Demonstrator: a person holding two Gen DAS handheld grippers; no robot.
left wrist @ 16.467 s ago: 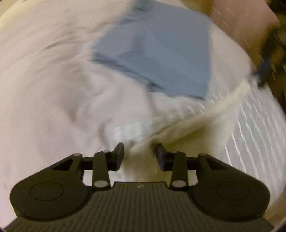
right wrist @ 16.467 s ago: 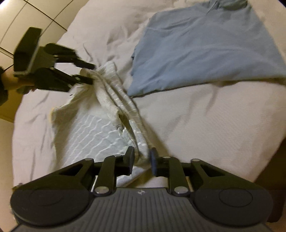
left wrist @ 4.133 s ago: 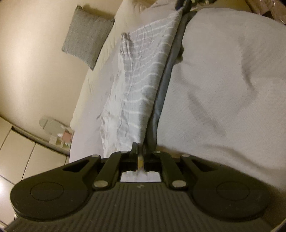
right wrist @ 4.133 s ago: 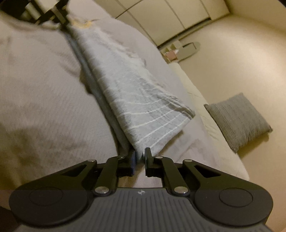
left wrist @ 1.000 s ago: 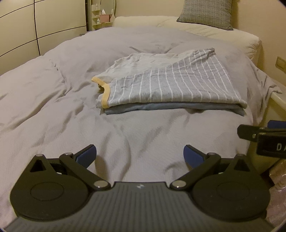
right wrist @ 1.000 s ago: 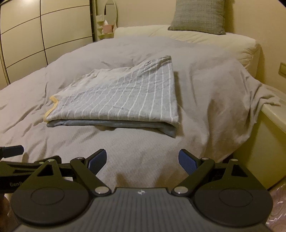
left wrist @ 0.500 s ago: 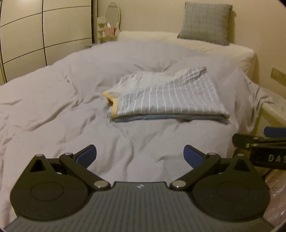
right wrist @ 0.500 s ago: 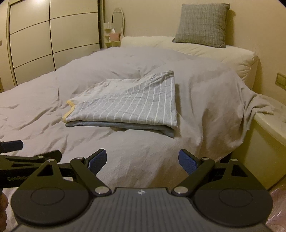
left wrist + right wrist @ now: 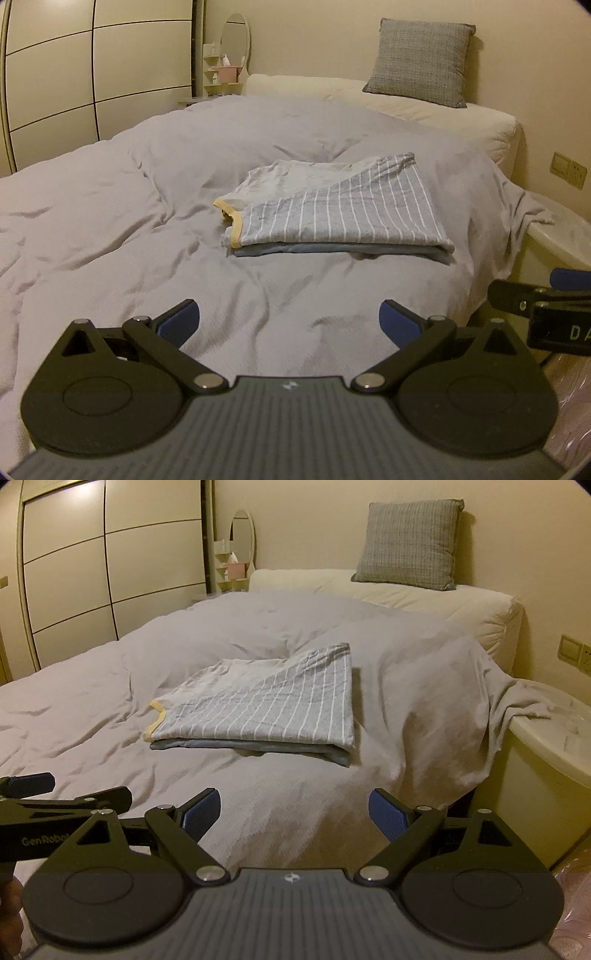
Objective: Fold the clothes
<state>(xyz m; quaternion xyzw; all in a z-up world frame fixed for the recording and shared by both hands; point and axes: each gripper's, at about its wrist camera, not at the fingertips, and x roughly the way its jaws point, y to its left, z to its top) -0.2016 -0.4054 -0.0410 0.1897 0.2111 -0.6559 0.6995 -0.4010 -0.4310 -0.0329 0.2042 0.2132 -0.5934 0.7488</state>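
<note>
There are two folded clothes in one pile: one grey shirt with thin white stripes and a yellow edge [image 9: 340, 218] on top, and one plain blue shirt [image 9: 332, 249] under it. There is one big bed with a grey cover [image 9: 110, 206], one grey square cushion [image 9: 419, 61] and one small oval mirror [image 9: 235, 38]. Two black grippers with blue pads show, the left gripper [image 9: 289, 320] and the right gripper [image 9: 294, 814].

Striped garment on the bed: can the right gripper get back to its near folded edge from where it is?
Probably yes. The right gripper is open and holds nothing, and only bare duvet lies between it and the striped garment stacked on the blue garment. The left gripper sits off to the side.
</note>
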